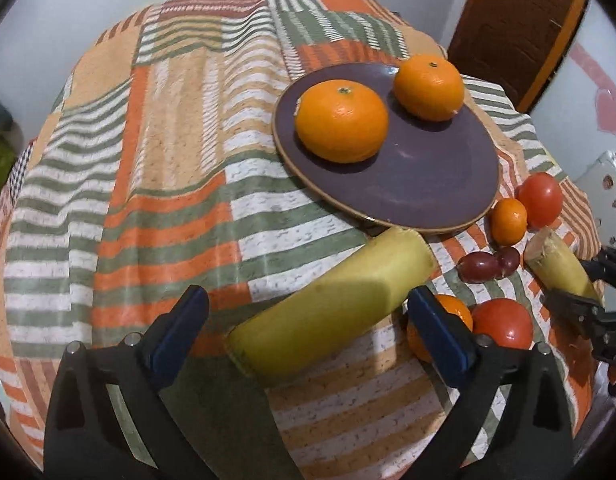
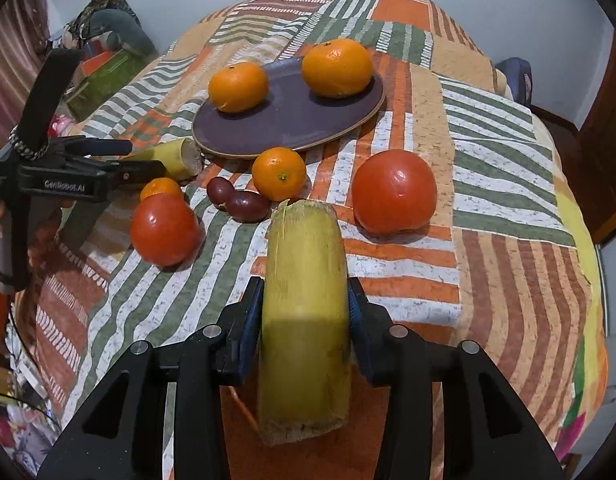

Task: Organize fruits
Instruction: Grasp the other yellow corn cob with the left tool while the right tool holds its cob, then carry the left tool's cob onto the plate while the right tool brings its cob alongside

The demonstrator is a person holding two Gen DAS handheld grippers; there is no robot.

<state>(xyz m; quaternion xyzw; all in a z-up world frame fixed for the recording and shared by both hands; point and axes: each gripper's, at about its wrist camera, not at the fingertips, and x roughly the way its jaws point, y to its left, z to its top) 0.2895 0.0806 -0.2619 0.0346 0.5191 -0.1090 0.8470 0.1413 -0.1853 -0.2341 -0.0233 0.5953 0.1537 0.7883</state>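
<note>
A purple plate (image 1: 427, 176) (image 2: 292, 124) holds two large oranges (image 1: 341, 120) (image 1: 429, 86). A yellow cane piece (image 1: 331, 304) lies on the cloth between the open jaws of my left gripper (image 1: 308, 320), touching neither pad. My right gripper (image 2: 306, 312) is shut on a second yellow cane piece (image 2: 306, 320), also seen in the left wrist view (image 1: 559, 268). Two tomatoes (image 2: 393, 190) (image 2: 164, 228), two small oranges (image 2: 279, 174) (image 2: 160, 188) and two grapes (image 2: 238, 200) lie loose in front of the plate.
The patterned cloth (image 1: 148, 200) covers the whole round table. A brown door (image 1: 511, 20) stands at the back right. Clutter (image 2: 104, 64) lies beyond the table's left edge. My left gripper shows at the left of the right wrist view (image 2: 140, 160).
</note>
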